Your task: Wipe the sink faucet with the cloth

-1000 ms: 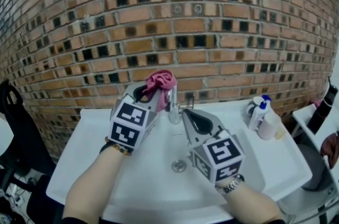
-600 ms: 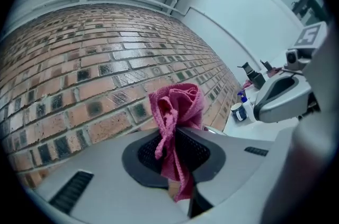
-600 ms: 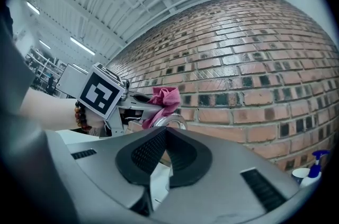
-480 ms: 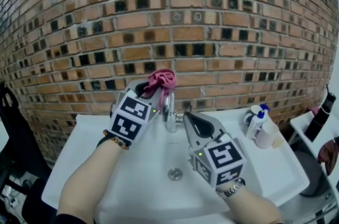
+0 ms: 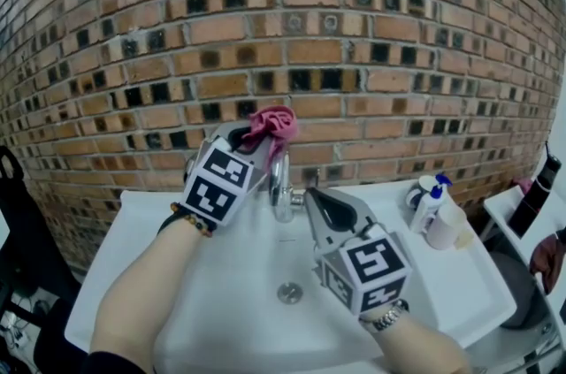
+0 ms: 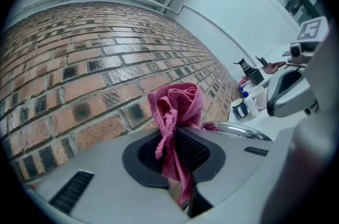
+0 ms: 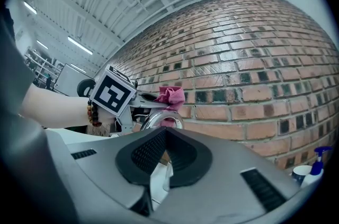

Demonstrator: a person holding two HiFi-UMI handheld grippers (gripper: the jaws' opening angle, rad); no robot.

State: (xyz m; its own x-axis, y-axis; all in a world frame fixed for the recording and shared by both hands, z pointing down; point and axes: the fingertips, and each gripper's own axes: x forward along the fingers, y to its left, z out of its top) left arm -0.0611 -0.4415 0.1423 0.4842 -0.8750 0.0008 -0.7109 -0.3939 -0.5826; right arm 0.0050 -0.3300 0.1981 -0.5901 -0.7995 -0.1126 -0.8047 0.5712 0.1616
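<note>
1. Starting at the near edge: the white sink (image 5: 199, 275) is dry-looking and holds nothing; the drain (image 5: 289, 293) is uncovered.
2. Right gripper (image 5: 311, 194): jaws pressed together, nothing held. It sits level over the basin, its tip just right of the faucet. Whether it touches the faucet cannot be told. It takes no part in the wiping at present.
3. Faucet (image 5: 281, 179): chrome, upright at the far middle of the sink, spout curving toward the near side. No dirt or water marks can be made out on it, so the pictures give no evidence of how much has been cleaned.
4. Left gripper (image 5: 254, 141): jaws clamped on the pink cloth (image 5: 272, 124), which is bunched into a wad beyond the tips, with a tail hanging between the pads. The wad sits at the top of the faucet, on its far-left side. Contact looks likely but is not certain.
5. Judgement on progress: the cloth is fetched, gripped and brought to the fixture, so wiping is at hand or in an early pass at the crown. The spout, the body and the base appear to be left to do.
6. Far side: bottles (image 5: 432, 191) stand to the right on the sink, well apart from the work; the brick wall (image 5: 354, 54) lies behind.
</note>
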